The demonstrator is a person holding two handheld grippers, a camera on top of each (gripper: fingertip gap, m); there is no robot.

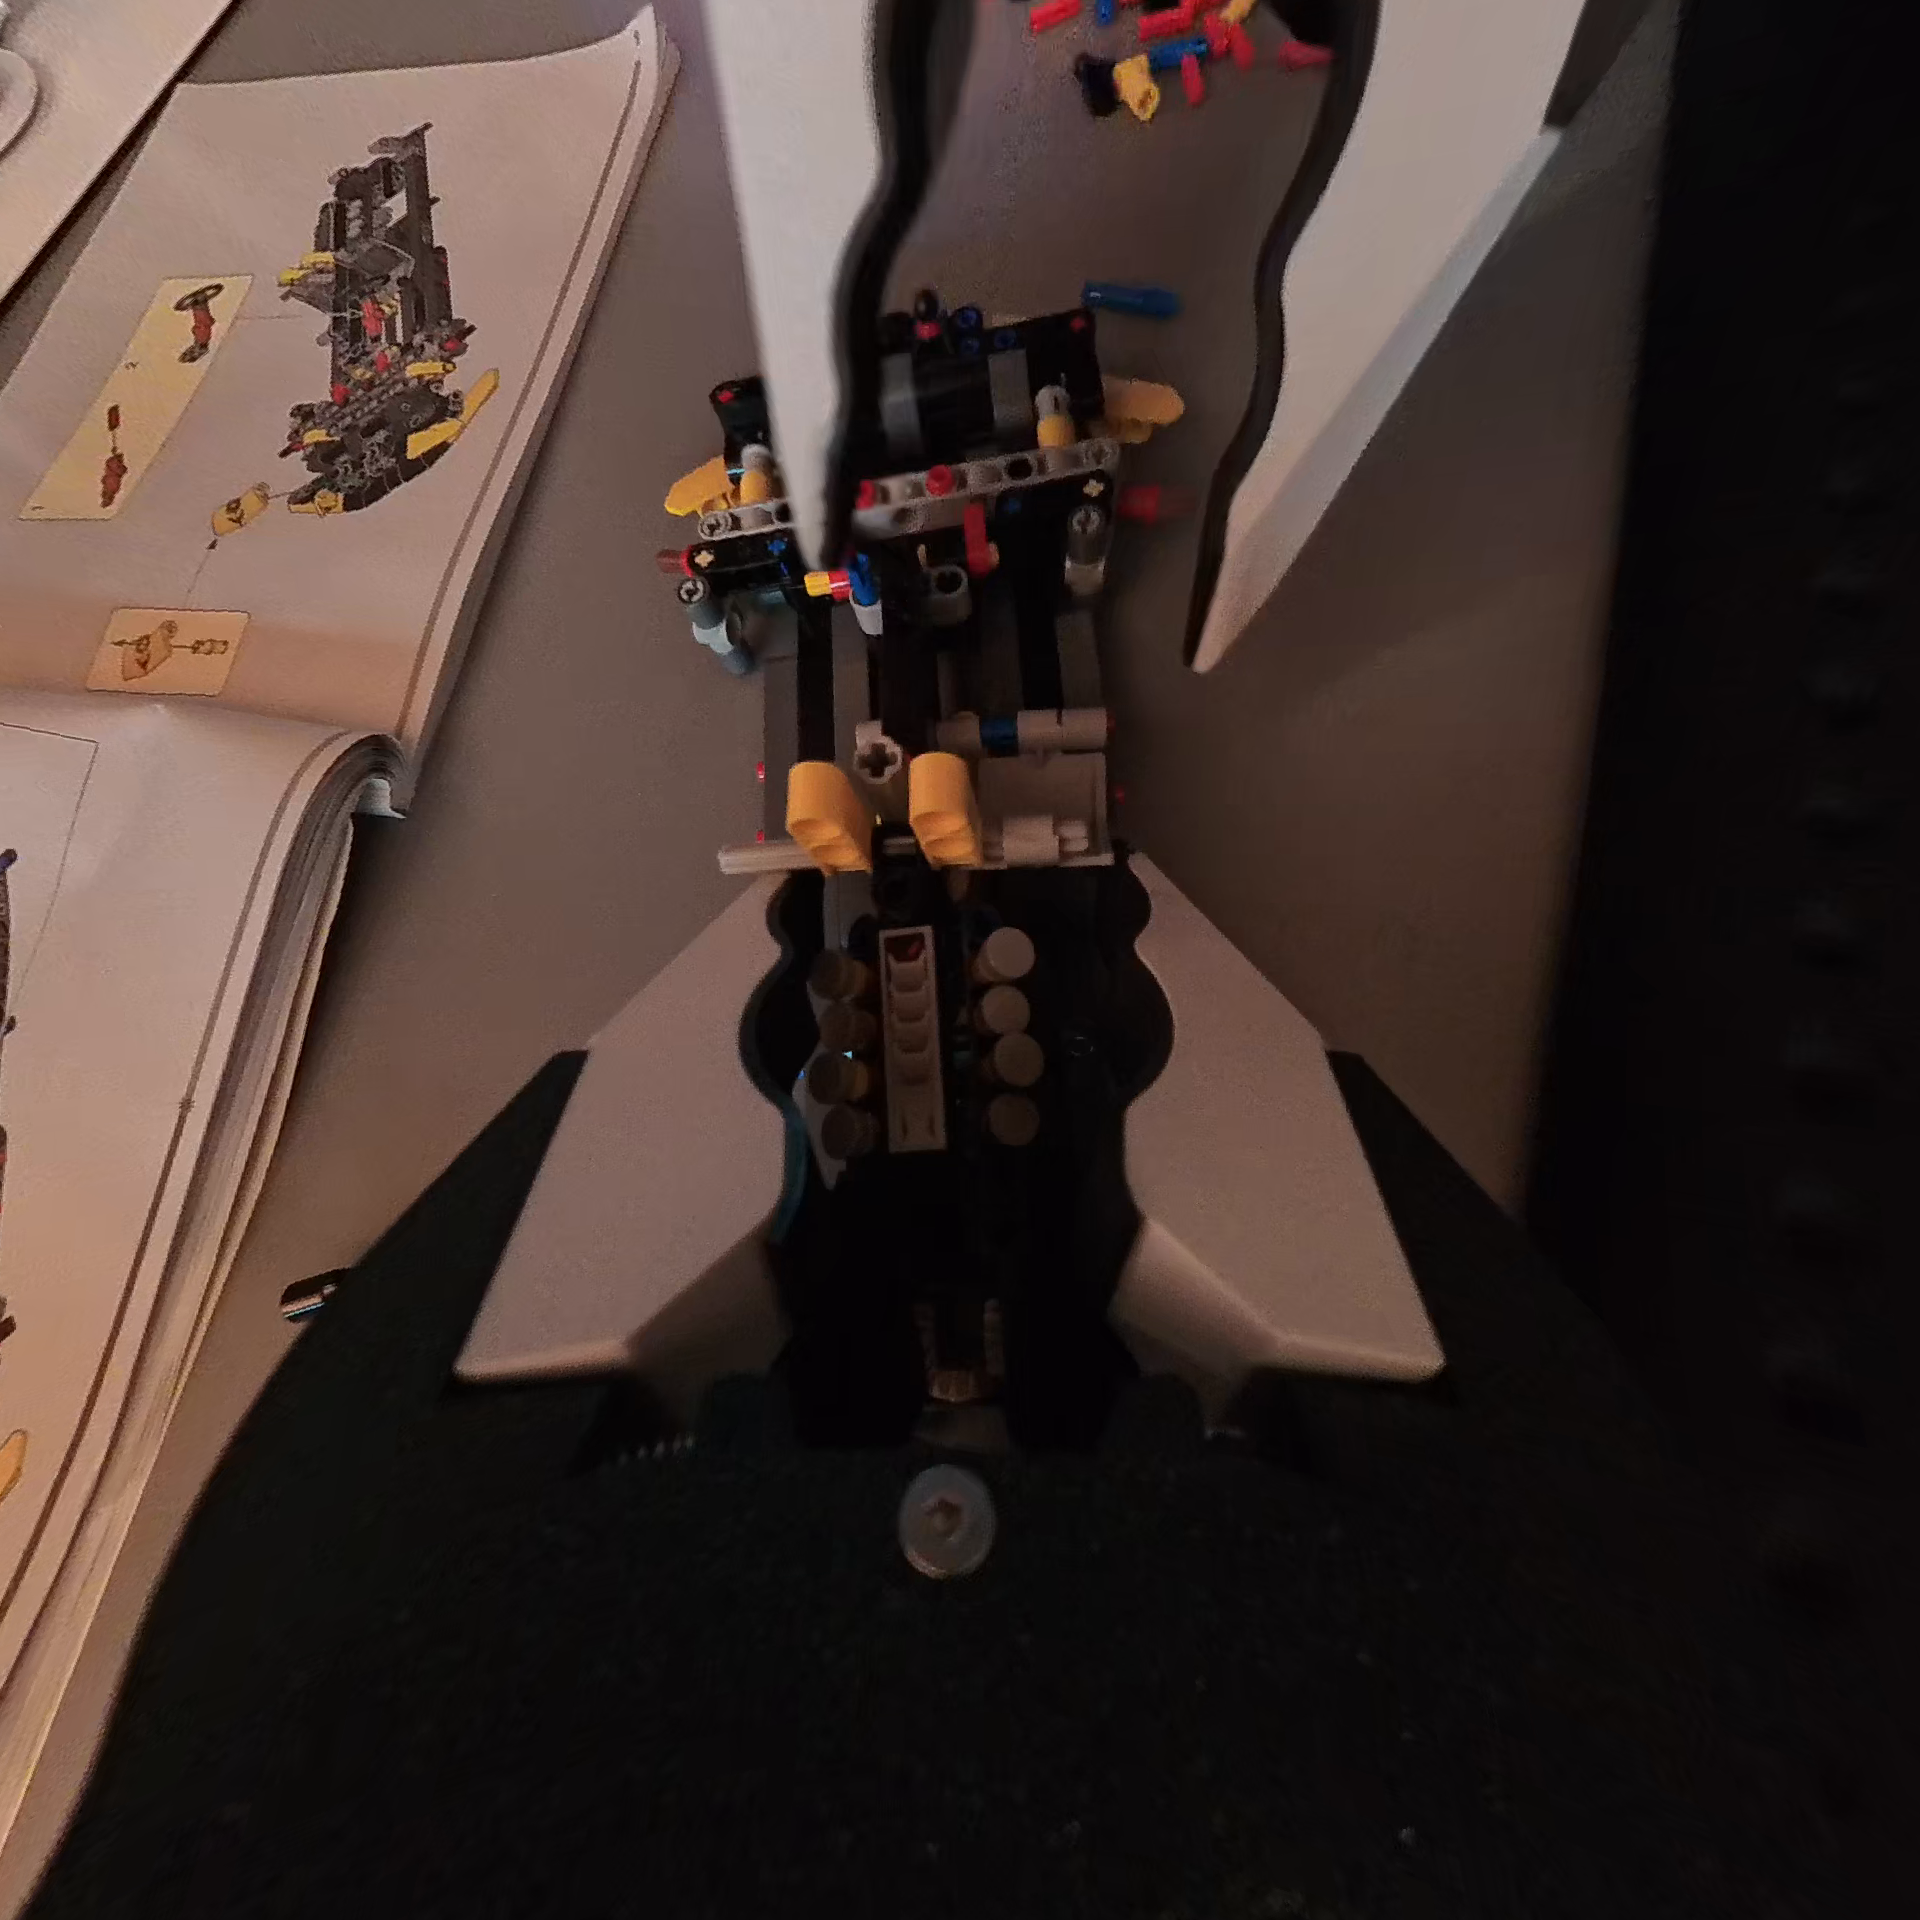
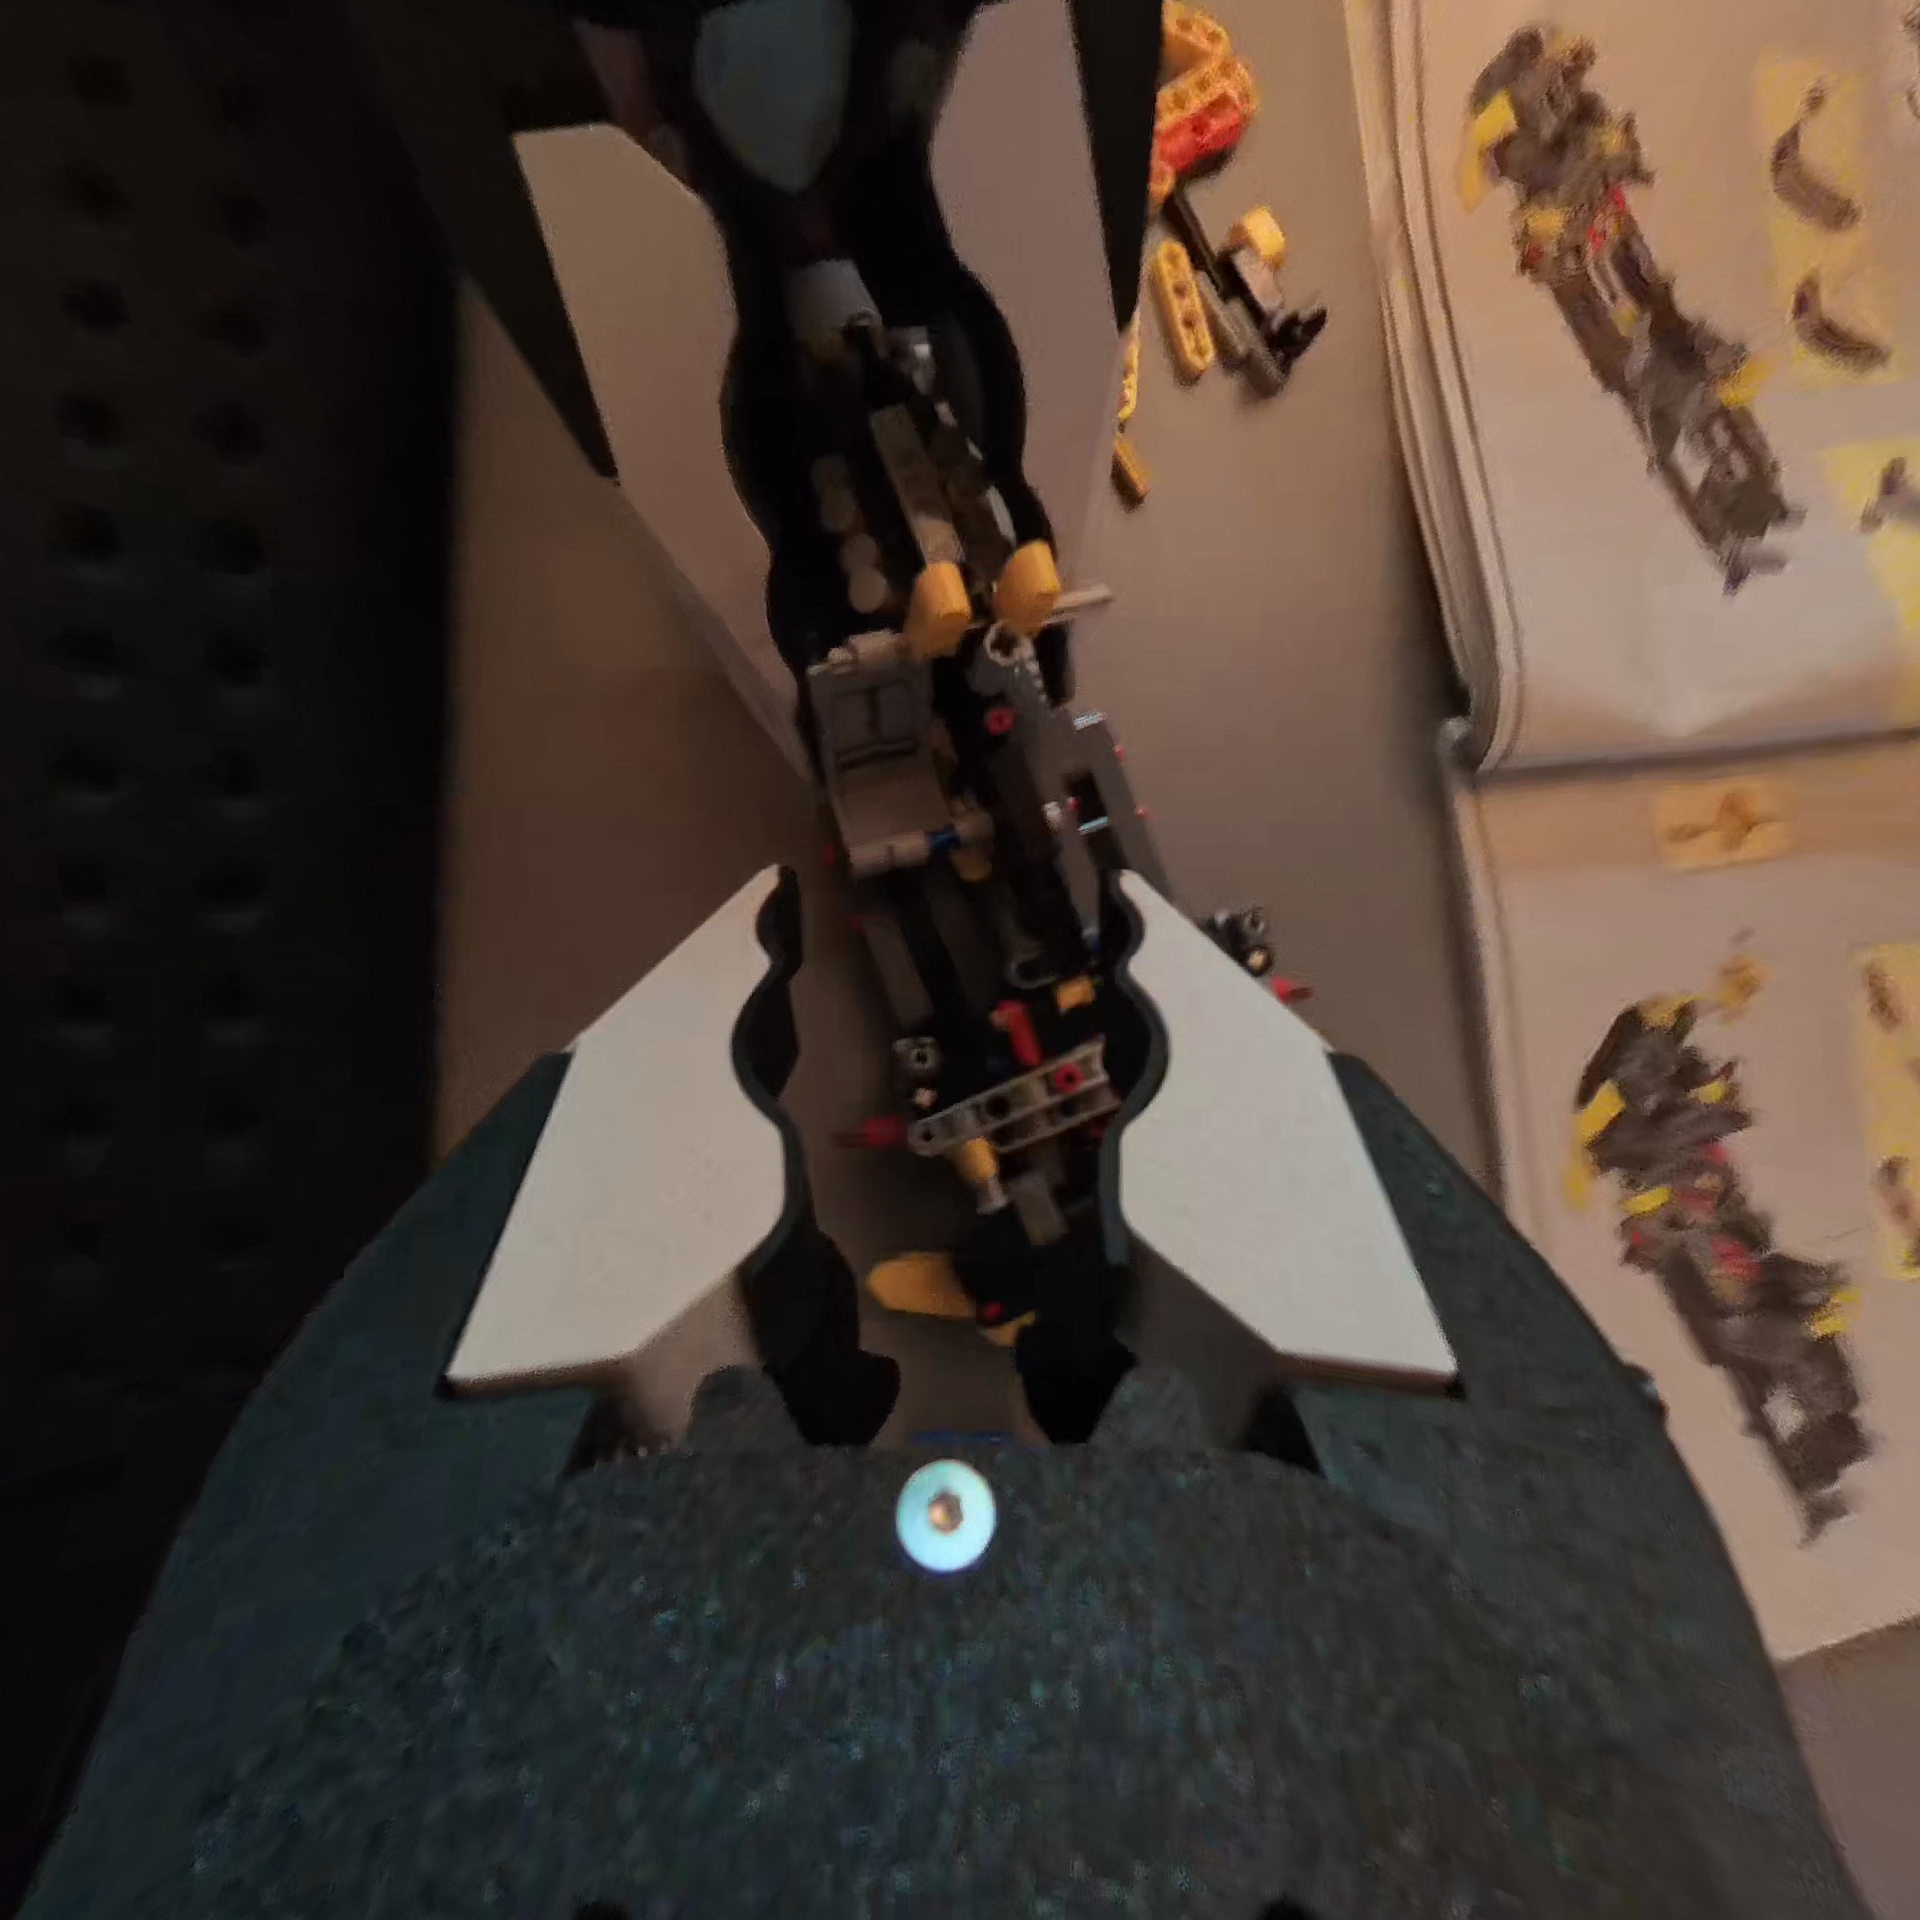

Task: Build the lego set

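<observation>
A long black, grey and yellow lego model (image 1: 935,644) lies lengthwise on the table. My left gripper (image 1: 951,883) is shut on its near end, where rows of tan round pieces (image 1: 1003,1029) sit between the pads. My right gripper (image 1: 1013,603) reaches in from the far side, open. One finger overlaps the model's far end and the other stands clear of it. In the right wrist view the model (image 2: 966,935) runs between my right gripper's open fingers (image 2: 951,878), close to the right pad with a gap on the left. The left gripper (image 2: 935,727) holds the far end.
An open instruction booklet (image 1: 312,416) lies beside the model and also shows in the right wrist view (image 2: 1662,520). Loose red, blue and yellow pins (image 1: 1164,52) and a blue pin (image 1: 1132,301) lie beyond. Yellow beams and a small sub-assembly (image 2: 1216,270) lie nearby. A dark perforated surface (image 2: 156,623) borders the table. My hands' fingertips stand some 5 cm from each other.
</observation>
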